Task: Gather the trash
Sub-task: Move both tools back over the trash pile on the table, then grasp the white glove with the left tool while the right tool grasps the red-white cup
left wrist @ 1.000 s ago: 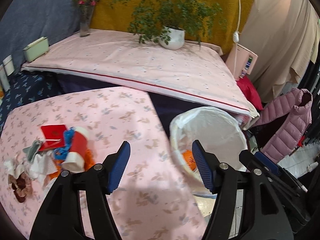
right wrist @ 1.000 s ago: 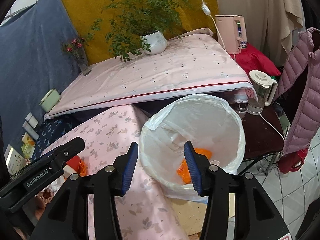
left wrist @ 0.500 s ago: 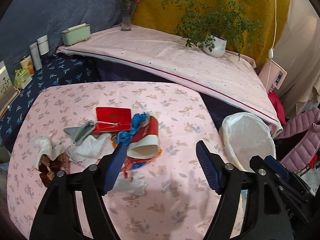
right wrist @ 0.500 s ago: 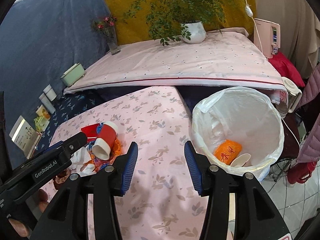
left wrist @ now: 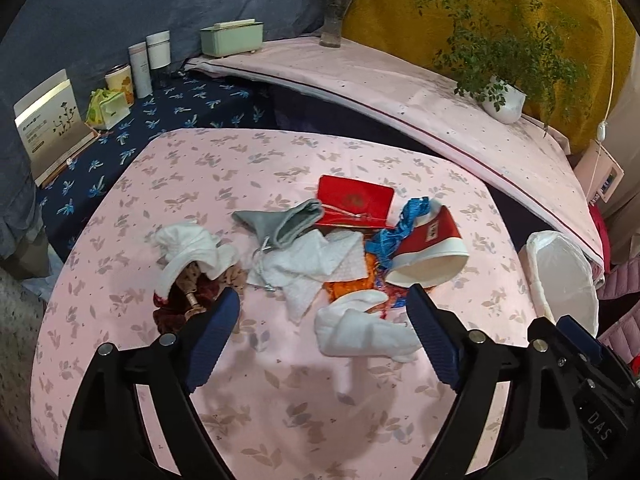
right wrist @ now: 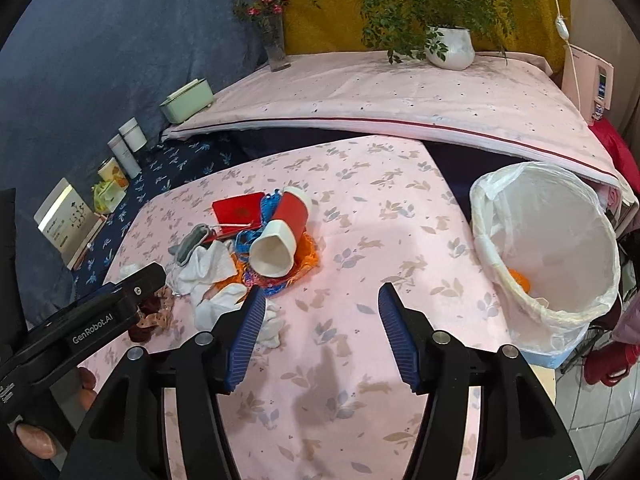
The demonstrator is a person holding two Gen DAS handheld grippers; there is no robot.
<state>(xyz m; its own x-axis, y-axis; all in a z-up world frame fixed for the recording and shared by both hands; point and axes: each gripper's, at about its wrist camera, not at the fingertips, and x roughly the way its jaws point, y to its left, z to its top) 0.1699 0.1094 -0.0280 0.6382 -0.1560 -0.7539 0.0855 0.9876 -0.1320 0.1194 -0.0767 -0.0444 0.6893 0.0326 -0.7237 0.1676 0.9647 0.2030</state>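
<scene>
A pile of trash lies on the pink floral table point(left wrist: 280, 420): a red and white paper cup point(left wrist: 430, 254) on its side, a red card point(left wrist: 354, 200), a grey pouch point(left wrist: 286, 222), white tissues point(left wrist: 316, 264), a crumpled white wad point(left wrist: 360, 330), blue and orange scraps and a brown fabric bundle point(left wrist: 188, 292). My left gripper point(left wrist: 320, 328) is open and empty, just short of the white wad. My right gripper point(right wrist: 320, 320) is open and empty, right of the pile point(right wrist: 272, 248). The white-lined trash bin point(right wrist: 552, 248) stands off the table's right edge with orange trash inside.
A pink-covered bench point(right wrist: 400, 88) behind holds a potted plant point(right wrist: 448, 46), a flower vase point(right wrist: 276, 46) and a green box point(right wrist: 188, 100). Jars and a card stand point(left wrist: 48, 124) sit on the dark blue cloth at left. The left gripper's body point(right wrist: 80, 328) shows beside the pile.
Both grippers swung left from the trash bin to the trash pile. The bin moved to the right edge of both views. Both stayed open and empty.
</scene>
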